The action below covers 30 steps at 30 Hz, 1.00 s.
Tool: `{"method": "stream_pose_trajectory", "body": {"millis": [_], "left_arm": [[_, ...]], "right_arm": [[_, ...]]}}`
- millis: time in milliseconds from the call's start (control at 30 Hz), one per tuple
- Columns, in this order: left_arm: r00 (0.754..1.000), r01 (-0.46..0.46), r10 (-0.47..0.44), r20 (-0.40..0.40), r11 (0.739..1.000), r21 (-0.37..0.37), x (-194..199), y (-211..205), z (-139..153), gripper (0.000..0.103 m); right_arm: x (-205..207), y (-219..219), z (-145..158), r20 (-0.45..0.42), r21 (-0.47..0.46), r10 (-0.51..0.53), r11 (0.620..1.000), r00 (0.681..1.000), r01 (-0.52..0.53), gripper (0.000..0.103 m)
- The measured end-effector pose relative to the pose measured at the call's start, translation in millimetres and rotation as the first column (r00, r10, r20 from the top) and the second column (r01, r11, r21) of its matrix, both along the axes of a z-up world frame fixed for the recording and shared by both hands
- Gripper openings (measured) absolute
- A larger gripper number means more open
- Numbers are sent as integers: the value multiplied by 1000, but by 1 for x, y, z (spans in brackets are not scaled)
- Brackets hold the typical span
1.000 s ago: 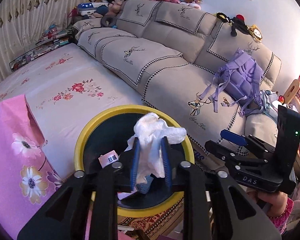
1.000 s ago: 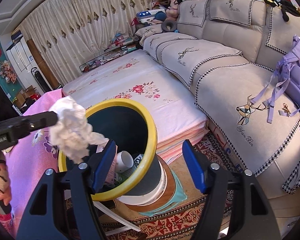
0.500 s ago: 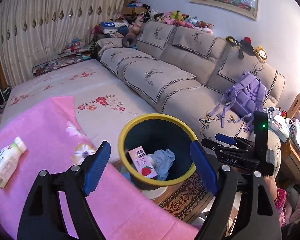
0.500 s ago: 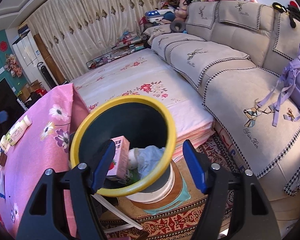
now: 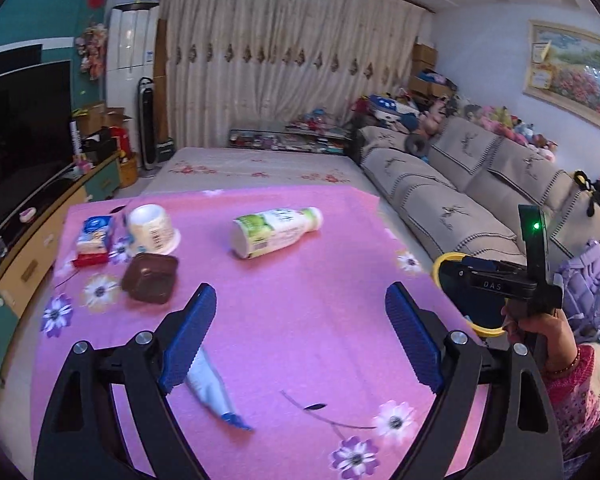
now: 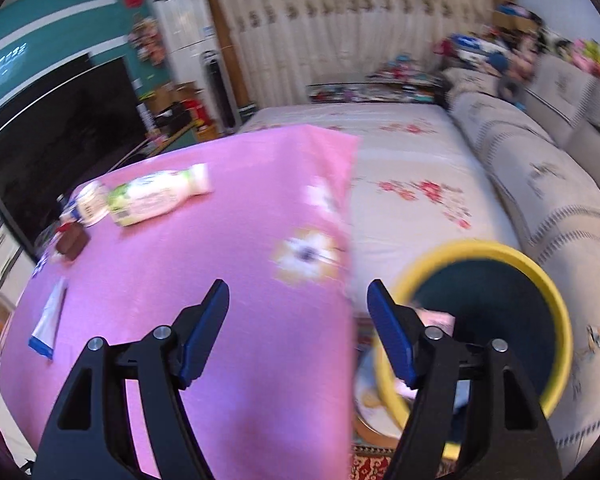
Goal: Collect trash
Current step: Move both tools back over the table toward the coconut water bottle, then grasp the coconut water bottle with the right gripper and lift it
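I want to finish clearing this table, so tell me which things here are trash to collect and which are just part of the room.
For the job:
- green-and-white bottle, lying down
- white cup
- blue-and-red carton
- brown tub
- white-and-blue wrapper
- yellow-rimmed bin

Just lying about:
- sofa
- purple backpack
- soft toys

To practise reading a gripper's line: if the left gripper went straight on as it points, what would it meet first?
Probably the bare pink tablecloth: the left gripper is open and empty, with the lying bottle farther on.
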<state>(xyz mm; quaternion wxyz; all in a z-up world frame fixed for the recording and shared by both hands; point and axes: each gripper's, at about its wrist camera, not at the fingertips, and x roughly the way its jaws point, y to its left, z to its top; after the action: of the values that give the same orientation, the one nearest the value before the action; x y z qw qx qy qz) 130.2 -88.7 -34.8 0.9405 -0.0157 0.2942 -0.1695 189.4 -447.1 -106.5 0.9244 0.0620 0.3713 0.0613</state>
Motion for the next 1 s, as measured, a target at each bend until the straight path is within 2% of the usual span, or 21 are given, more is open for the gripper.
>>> {"method": "stream_pose_trajectory", "body": {"millis": [100, 267, 400, 567, 800, 1000], "left_arm": [[999, -43, 43, -4, 999, -9, -4, 31, -4, 86], [999, -48, 47, -16, 998, -35, -7, 53, -12, 86], [999, -43, 41, -27, 998, -48, -2, 53, -15, 86], [998, -47, 44, -40, 997, -58, 0, 55, -18, 86], [997, -58, 54, -50, 995, -79, 1, 69, -23, 86], [997, -47, 41, -64, 995, -85, 3, 65, -28, 86]], "right_arm": [[28, 41, 6, 8, -7, 90, 996, 996, -90, 72], [61, 109, 12, 0, 1, 209, 978, 978, -209, 73], [82, 160, 18, 11, -19, 217, 976, 976, -217, 76], [114, 215, 16, 2, -135, 131, 982, 991, -129, 79], [127, 235, -7, -22, -205, 48, 977, 999, -51, 79], [126, 208, -15, -35, -195, 8, 981, 999, -15, 79]]}}
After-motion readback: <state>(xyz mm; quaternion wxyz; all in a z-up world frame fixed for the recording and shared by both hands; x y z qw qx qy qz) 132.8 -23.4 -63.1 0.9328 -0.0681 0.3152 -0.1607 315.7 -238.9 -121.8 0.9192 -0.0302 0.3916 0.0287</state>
